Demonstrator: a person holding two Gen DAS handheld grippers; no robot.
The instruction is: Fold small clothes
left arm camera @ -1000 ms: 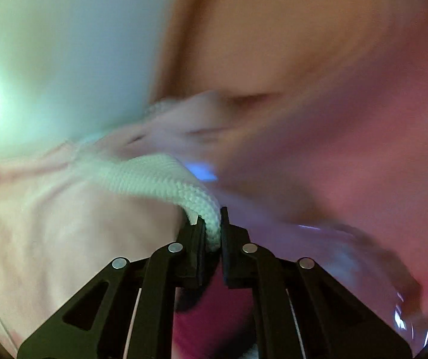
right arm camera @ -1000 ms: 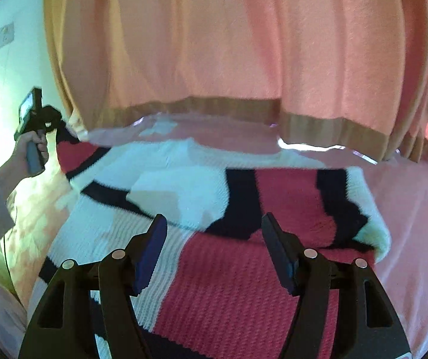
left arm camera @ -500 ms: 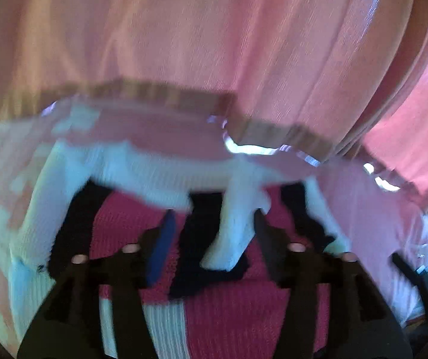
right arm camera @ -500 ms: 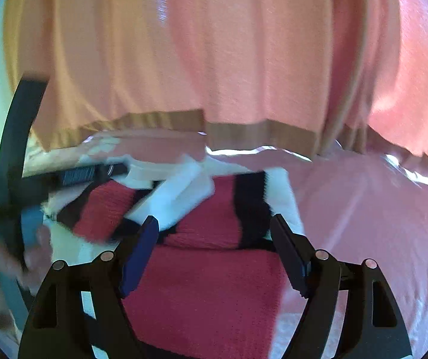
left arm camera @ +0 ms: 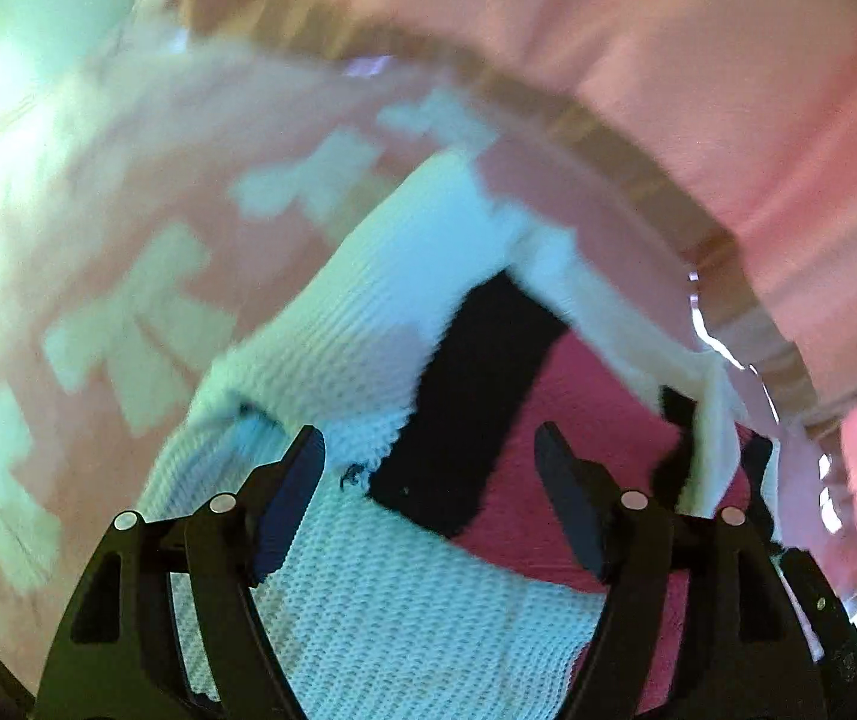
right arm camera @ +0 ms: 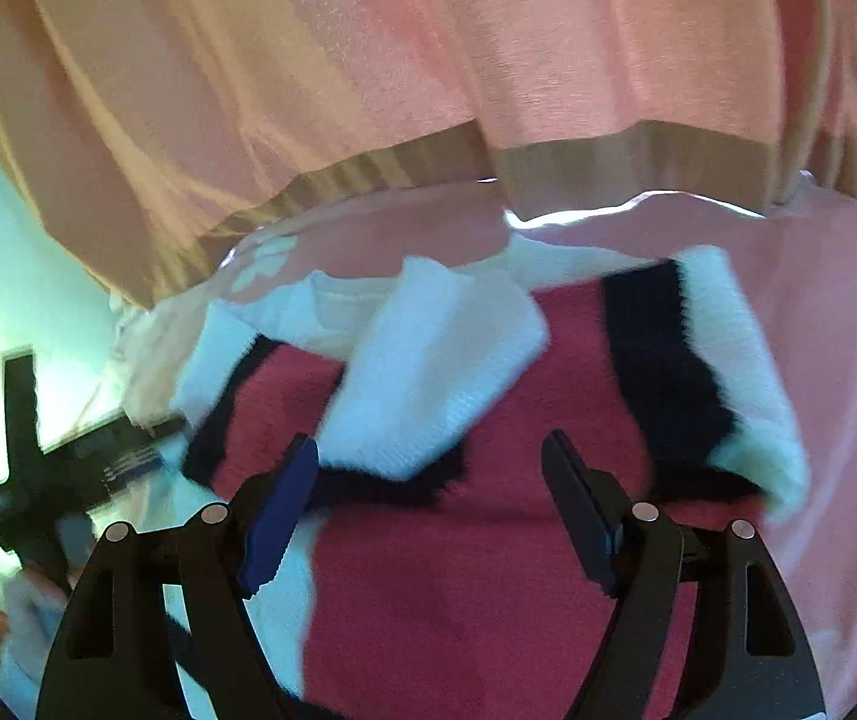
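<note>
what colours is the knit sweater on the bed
The knit sweater is blocked in red, white and black, clearest in the right wrist view.

Left gripper (left arm camera: 431,474) and right gripper (right arm camera: 428,480) agape.

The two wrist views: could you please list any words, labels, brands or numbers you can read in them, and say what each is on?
No text can be read in either view.
Left gripper, seen from the right wrist: pale marks on its black body, too blurred to read.
Knit sweater: colour blocks only, no label visible.
Pink bedsheet: pale shapes, no lettering.
</note>
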